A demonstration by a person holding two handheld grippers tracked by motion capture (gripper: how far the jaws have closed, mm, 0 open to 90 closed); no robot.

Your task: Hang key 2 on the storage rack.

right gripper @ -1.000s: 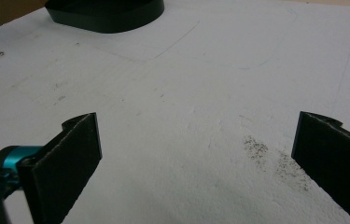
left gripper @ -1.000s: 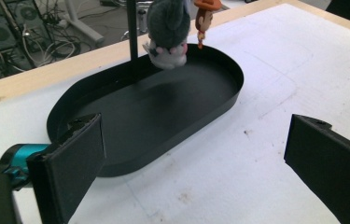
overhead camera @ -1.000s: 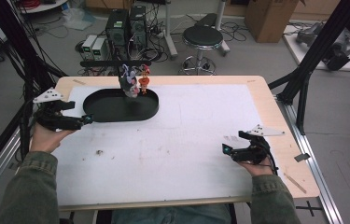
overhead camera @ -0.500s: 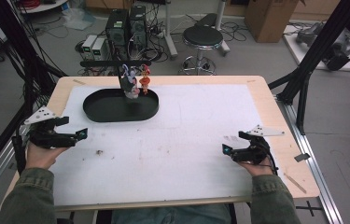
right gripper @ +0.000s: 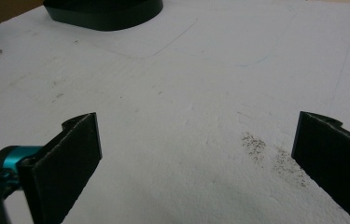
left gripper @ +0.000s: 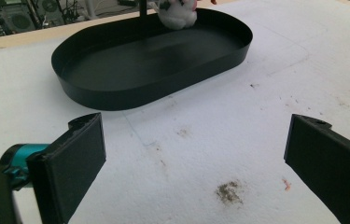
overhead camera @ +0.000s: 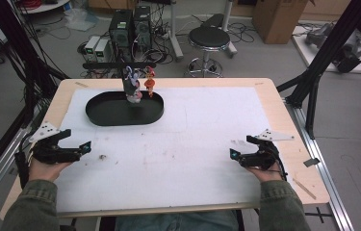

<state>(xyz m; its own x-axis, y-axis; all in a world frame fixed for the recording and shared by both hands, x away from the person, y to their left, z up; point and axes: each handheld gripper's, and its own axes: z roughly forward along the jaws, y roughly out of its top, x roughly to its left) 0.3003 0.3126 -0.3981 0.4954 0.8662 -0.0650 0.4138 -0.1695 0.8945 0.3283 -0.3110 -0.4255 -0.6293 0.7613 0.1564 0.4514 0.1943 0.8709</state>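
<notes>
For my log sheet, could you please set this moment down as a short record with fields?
surface: white sheet on a pale wooden table
tray: black oval tray, far left of the sheet
in tray: small figurines on a stand, at the far rim
left gripper: jaws open, empty, near the tray
right gripper: jaws open, empty, over bare sheet

Light: even, bright, from overhead
Shadows: soft, faint
Focus: high view soft and grainy; near jaws in gripper views blurred
</notes>
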